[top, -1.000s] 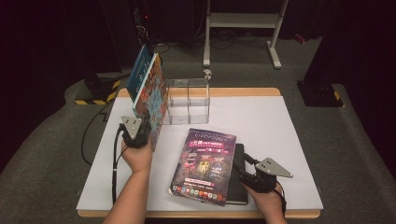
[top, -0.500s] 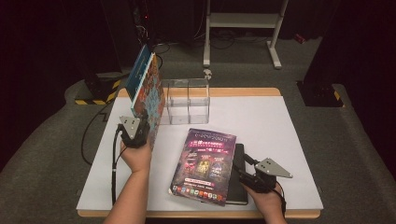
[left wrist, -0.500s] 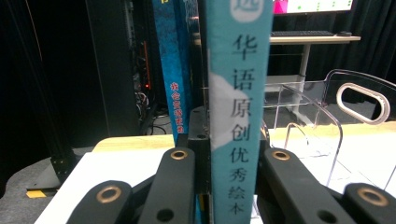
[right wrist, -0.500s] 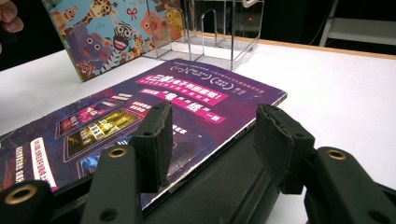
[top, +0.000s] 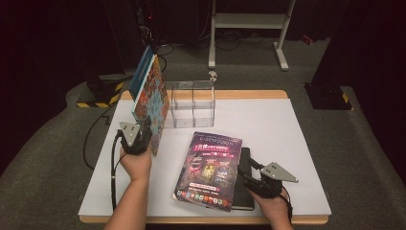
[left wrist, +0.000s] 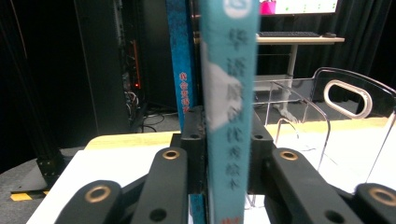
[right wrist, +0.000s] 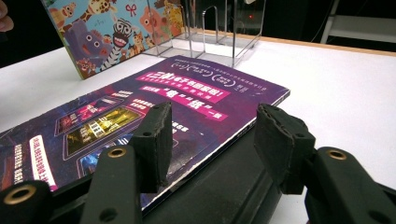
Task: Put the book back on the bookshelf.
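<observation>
A picture book with cartoon animals on its cover is held upright at the left side of the tabletop, just beside a clear plastic book stand with dividers. Its lower edge is clamped by the left gripper. In the left gripper view the teal spine of the book is seen standing between the two black jaws, with the pads set against both covers; the jaws have just been easing apart a little, yet the book is gripped between them. A second, blue book spine is seen just behind it.

Near the front middle of the tabletop a purple magazine is laid flat, partly on top of a black notebook that sticks out along its right edge. The right gripper is rested low at that right edge. In the right gripper view its jaws are held apart, one over the magazine's cover and one over the black notebook, with neither pad pressed on anything.
</observation>
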A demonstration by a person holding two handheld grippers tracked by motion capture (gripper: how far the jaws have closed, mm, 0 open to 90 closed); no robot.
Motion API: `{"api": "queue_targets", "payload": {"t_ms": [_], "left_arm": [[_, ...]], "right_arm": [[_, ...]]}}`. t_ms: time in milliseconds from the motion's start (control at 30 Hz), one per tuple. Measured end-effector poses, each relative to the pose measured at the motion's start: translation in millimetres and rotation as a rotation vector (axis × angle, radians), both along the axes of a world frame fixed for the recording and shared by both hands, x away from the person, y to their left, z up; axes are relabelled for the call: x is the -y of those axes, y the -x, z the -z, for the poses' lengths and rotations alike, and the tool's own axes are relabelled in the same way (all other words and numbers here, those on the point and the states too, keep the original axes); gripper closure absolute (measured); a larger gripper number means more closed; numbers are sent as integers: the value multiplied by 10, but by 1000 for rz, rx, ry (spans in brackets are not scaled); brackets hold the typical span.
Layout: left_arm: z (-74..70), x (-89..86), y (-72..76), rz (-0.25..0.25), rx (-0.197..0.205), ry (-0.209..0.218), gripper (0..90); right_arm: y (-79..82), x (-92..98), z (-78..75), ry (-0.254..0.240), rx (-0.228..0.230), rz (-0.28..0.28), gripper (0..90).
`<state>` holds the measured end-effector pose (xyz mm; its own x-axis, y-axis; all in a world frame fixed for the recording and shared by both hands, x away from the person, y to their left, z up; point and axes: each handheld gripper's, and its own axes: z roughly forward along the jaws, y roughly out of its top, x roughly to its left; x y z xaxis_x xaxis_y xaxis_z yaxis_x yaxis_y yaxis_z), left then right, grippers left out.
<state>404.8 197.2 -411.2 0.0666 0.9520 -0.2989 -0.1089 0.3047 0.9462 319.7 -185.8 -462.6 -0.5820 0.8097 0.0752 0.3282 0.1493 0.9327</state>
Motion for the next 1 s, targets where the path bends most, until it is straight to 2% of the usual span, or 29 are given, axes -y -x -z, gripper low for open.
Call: {"api": "queue_targets", "payload": {"t_ms": [400, 500, 700, 1000], "left_arm": [[122, -64, 166, 36, -20, -3, 735], [160, -65, 199, 31, -24, -5, 770], [152, -50, 176, 0, -16, 29, 797], [154, -20, 167, -4, -12, 39, 800]], "right_arm": [[1, -27, 22, 10, -3, -5, 469], [0, -33, 23, 10, -4, -5, 469], [10, -44, 23, 14, -2, -6, 469], [13, -31, 21, 12, -3, -7, 469]]}}
